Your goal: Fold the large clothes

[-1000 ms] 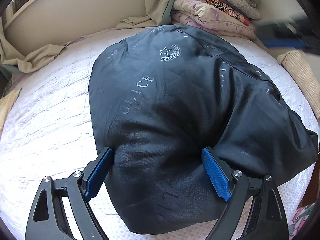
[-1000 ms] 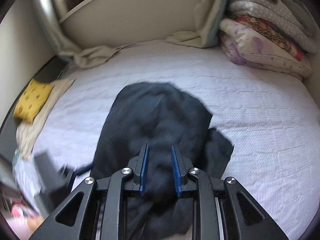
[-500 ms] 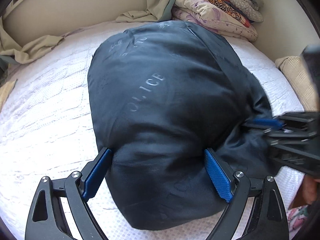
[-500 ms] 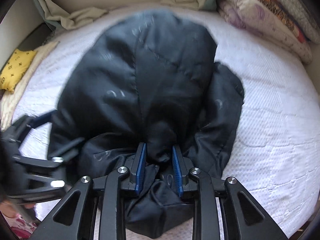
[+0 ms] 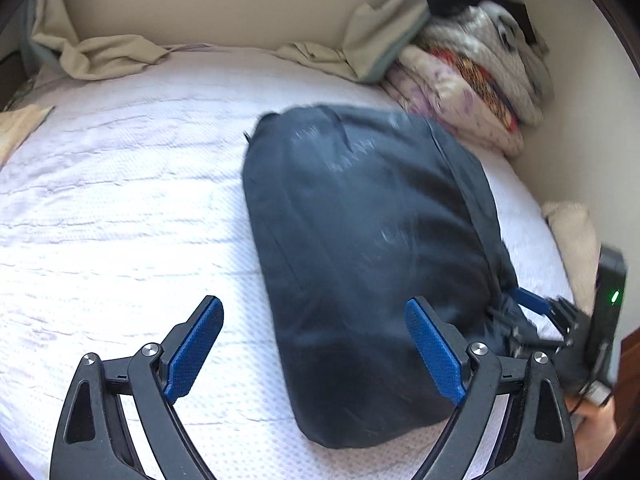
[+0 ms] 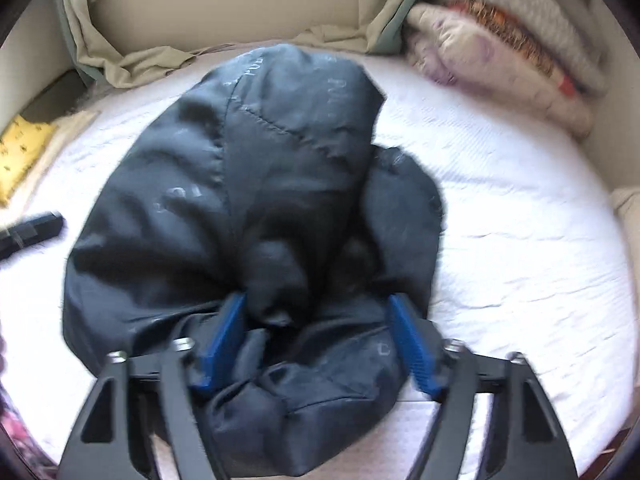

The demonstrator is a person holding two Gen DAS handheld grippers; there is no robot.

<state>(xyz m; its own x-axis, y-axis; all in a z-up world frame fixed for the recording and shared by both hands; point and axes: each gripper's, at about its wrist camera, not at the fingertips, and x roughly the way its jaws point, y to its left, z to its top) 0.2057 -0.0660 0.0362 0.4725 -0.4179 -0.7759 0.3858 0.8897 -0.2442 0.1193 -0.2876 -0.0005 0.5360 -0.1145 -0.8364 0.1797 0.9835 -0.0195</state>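
A dark navy padded jacket (image 5: 360, 240) with faint grey lettering lies bundled on the white bed (image 5: 120, 220). My left gripper (image 5: 316, 350) stands open beside its near end: the left pad is over bare sheet and the right pad sits at the jacket's edge. In the right wrist view the jacket (image 6: 260, 184) fills the middle, and my right gripper (image 6: 316, 344) straddles its bunched near end. Its jaws are opening, with loose folds between the pads. The right gripper (image 5: 536, 304) also shows at the right edge of the left wrist view, at the jacket's corner.
A stack of folded quilts (image 5: 472, 80) sits against the wall at the back right. Beige cloth (image 5: 104, 56) lies crumpled along the back edge. A yellow cushion (image 6: 20, 152) lies off the bed's left side. A beige textile (image 5: 572, 232) lies at the right edge.
My left gripper has drawn off the jacket to the left and up and no longer straddles it. The right gripper came down with the fold and its jaws have spread wide.
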